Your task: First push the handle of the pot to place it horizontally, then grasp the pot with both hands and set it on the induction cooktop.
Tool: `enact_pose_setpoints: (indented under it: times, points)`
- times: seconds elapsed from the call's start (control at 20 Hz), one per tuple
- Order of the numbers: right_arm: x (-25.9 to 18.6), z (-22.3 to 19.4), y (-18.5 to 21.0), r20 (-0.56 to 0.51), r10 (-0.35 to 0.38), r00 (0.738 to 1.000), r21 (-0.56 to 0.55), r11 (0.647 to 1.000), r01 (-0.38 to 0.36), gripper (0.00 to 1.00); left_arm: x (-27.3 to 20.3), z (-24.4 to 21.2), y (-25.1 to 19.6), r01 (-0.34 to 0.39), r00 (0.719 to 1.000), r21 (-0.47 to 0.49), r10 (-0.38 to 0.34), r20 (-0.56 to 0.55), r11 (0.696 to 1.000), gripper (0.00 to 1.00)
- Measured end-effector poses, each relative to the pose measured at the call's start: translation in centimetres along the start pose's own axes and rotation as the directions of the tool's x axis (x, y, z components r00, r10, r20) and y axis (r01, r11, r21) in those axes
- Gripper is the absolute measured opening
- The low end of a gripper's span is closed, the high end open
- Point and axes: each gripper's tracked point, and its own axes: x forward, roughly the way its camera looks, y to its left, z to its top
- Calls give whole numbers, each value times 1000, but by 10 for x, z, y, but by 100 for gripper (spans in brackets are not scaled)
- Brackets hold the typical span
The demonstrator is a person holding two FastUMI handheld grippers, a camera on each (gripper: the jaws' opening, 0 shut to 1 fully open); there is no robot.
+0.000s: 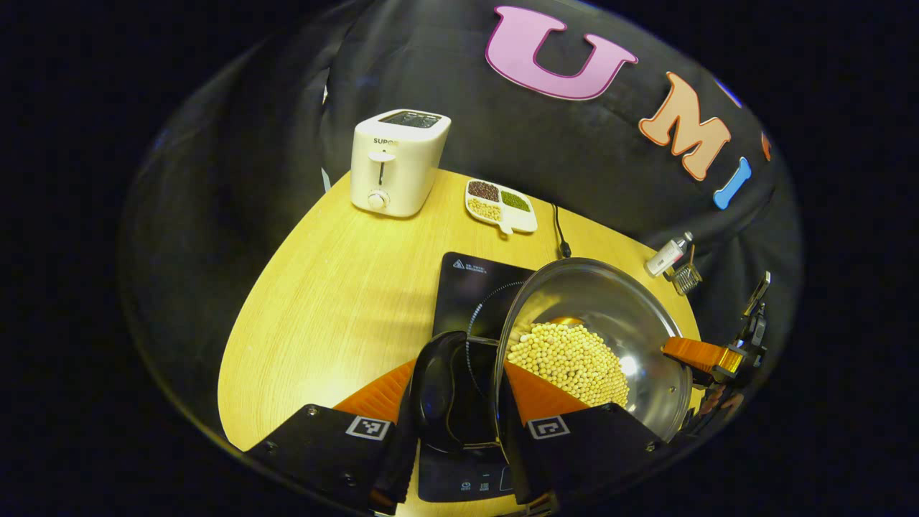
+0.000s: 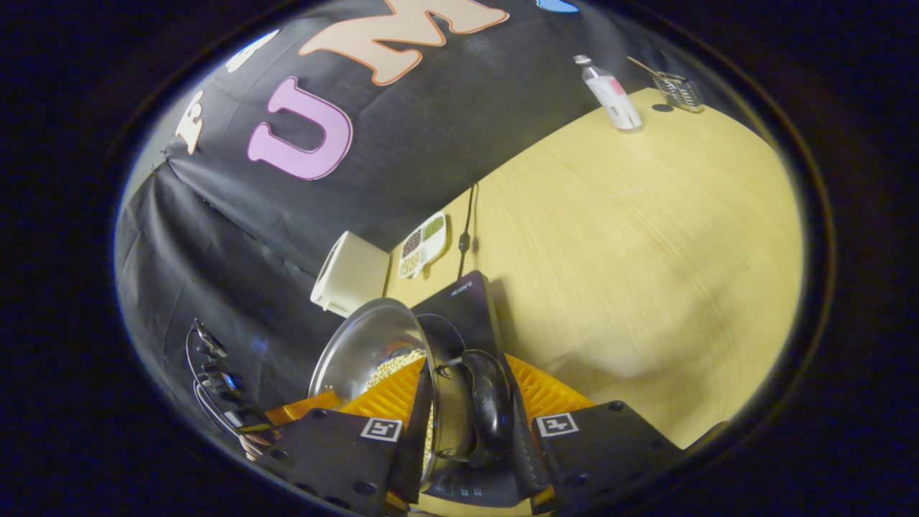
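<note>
Both tongs (image 1: 456,431) (image 2: 467,438) are clamped on the handles of the pot (image 1: 610,323), which is held tilted over the induction cooktop (image 1: 474,283). Beans (image 1: 567,359) may be spilled if tilt is increased.

A staged kitchen corner inside a recording booth, not a real home. Shown by a light wooden table (image 1: 323,287) backed by black cloth draped as walls (image 1: 237,179). Set out with kitchen gear: a cream toaster (image 1: 396,161), a black induction cooktop (image 1: 470,294), a divided dish of beans (image 1: 500,204), a small bottle (image 2: 612,97).
</note>
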Motion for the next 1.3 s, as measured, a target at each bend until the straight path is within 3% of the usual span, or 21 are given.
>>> enact_pose_setpoints:
  times: [0.2, 0.25, 0.3, 0.45, 0.5, 0.6, 0.7, 0.75, 0.8, 1.0, 1.05, 1.2, 1.25, 1.3]
  points:
    - [18, 7, 4, 30, 21, 999, 6, 1000, -22, 53, 9, 9, 5, -11, 999, -16, 11, 36, 1000, 55]
    - [21, 7, 3, 34, 20, 999, 5, 1000, -21, 44, 13, 8, 5, -10, 999, -22, 10, 37, 1000, 55]
    - [24, 8, 2, 38, 17, 999, 4, 1000, -17, 54, 15, 8, 5, -9, 999, -30, 10, 34, 1000, 57]
    - [28, 6, -4, 46, -4, 999, -16, 1000, 4, 55, 18, 2, 6, -15, 1000, -44, 16, 19, 999, 53]
    - [28, 8, -3, 52, 3, 999, -20, 1000, -2, 49, 19, 0, 7, -14, 1000, -49, 15, 16, 999, 55]
    - [33, 9, -1, 67, 9, 998, -20, 1000, -7, 56, 18, 0, 9, -16, 1000, -74, 18, 26, 997, 56]
    - [35, 7, 1, 58, 17, 998, -9, 1000, -17, 56, 17, -5, 12, -20, 999, -102, 23, 26, 995, 58]
    - [33, 6, 0, 53, 19, 998, -8, 1000, -18, 50, 17, -2, 12, -19, 999, -110, 23, 37, 994, 60]
    - [33, 5, 0, 45, 20, 999, -4, 1000, -19, 56, 17, -3, 12, -23, 999, -118, 28, 37, 993, 60]
    - [24, 4, 1, 42, 18, 999, 4, 1000, -18, 49, 16, 1, 10, -24, 997, -145, 34, 65, 989, 64]
    - [27, 4, 1, 43, 20, 999, 0, 1000, -20, 60, 14, 3, 13, -33, 996, -145, 45, 80, 989, 66]
    - [14, 18, -9, 80, -16, 997, -3, 1000, 16, 92, -4, 20, 23, -77, 982, -116, 95, 163, 990, 88]
    - [9, 25, -9, 105, -21, 994, 0, 1000, 21, 92, -10, 27, 25, -93, 976, -102, 111, 190, 990, 96]
    - [2, 34, -10, 133, -32, 991, -4, 999, 33, 93, -17, 32, 25, -105, 968, -87, 122, 217, 991, 96]
